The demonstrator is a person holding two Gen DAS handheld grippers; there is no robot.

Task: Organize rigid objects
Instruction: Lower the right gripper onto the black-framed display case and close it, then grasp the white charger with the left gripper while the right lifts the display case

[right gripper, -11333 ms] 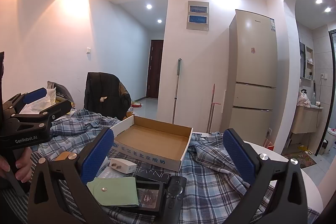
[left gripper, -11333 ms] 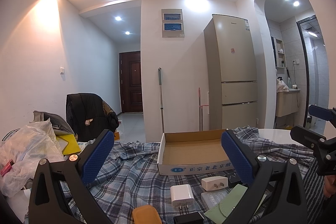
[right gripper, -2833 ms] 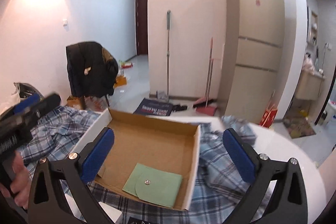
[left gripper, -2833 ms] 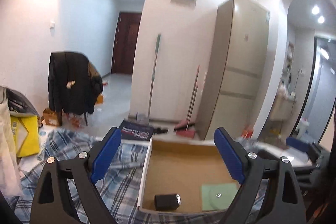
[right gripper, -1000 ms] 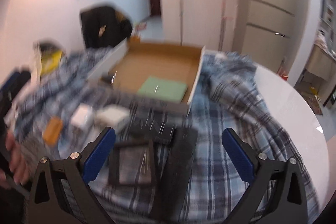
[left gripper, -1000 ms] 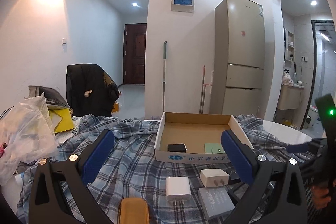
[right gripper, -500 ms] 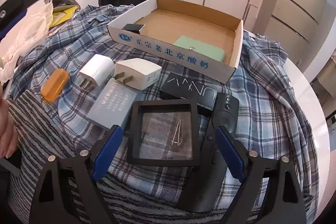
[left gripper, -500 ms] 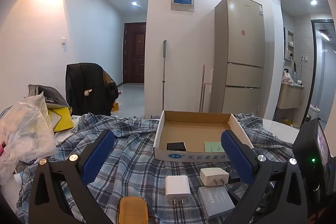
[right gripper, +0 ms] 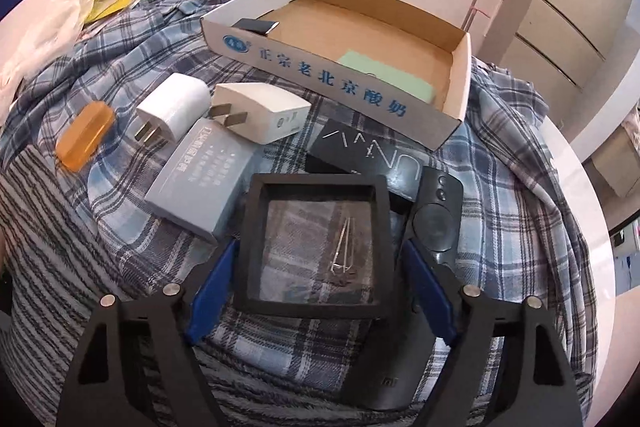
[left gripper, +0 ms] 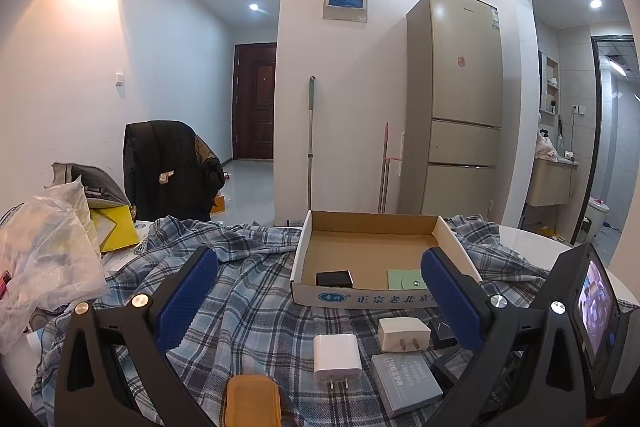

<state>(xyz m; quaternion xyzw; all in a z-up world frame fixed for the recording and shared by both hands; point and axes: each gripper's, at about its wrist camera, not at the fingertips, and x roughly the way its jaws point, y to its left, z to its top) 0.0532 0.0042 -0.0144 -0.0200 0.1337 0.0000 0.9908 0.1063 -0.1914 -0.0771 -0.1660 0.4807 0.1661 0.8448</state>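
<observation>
Cardboard box (right gripper: 456,83) on plaid cloth (right gripper: 520,163) holds a flat green pouch (right gripper: 384,75) and small black block (right gripper: 256,25).
Just before it: matte black remote (right gripper: 434,223), grey slab case (right gripper: 200,179), black square frame (right gripper: 316,247) with clear film, two white glossy plugs (right gripper: 260,111), amber capsule (right gripper: 84,135). My right gripper (right gripper: 316,287) has been closing, blue pads flank the frame, contact unclear. My left gripper (left gripper: 320,295) gapes wide, nothing in it.

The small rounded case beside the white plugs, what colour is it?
Orange, clearest in the right wrist view.
</observation>
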